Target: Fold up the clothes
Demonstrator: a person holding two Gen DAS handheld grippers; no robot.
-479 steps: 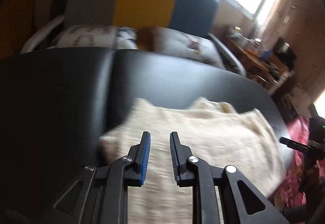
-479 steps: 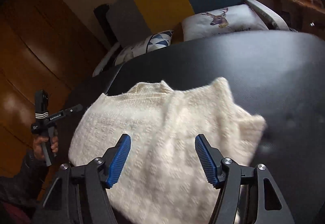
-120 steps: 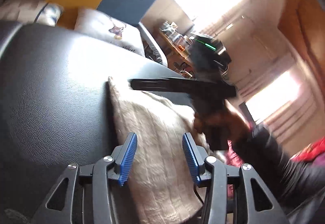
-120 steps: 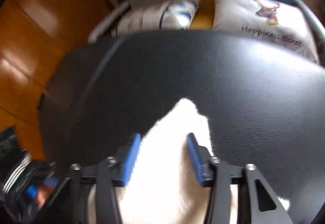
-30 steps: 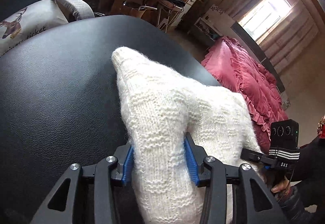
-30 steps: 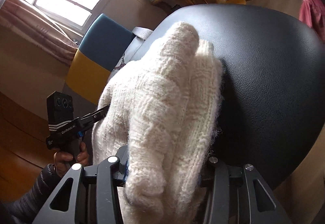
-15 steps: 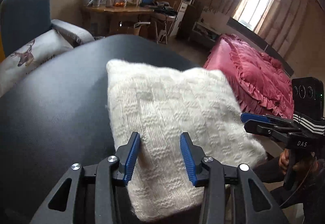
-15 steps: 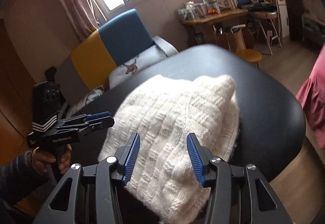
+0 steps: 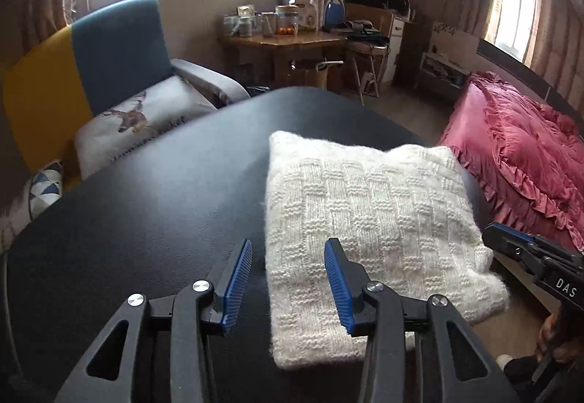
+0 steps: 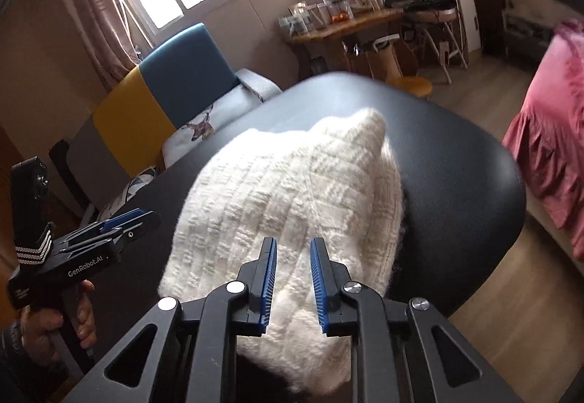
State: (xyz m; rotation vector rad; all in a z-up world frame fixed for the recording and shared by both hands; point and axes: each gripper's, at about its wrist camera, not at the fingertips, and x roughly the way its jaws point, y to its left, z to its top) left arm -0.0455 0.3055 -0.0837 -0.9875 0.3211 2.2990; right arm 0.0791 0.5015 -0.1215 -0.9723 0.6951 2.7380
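A white knitted sweater (image 9: 368,217) lies folded in a thick square on the black table (image 9: 153,198), near its right edge. My left gripper (image 9: 289,246) hovers open above the sweater's near left corner, with nothing between its pads. In the right wrist view the sweater (image 10: 288,184) is blurred, and my right gripper (image 10: 292,242) hangs over its near end. The right jaws are closing and stand a narrow gap apart, empty. Each view also shows the other gripper: the right one (image 9: 511,242) at the table's right edge, the left one (image 10: 127,218) held by a hand.
A yellow and blue armchair (image 9: 91,67) with printed cushions stands behind the table. A wooden desk (image 9: 288,41) with jars is at the back. A pink ruffled bed (image 9: 518,147) lies to the right, with wooden floor (image 10: 511,311) beyond the table edge.
Both grippers have let go of the sweater and lifted back from it. The sweater now lies flat and folded. The right jaws have narrowed over the last half second.
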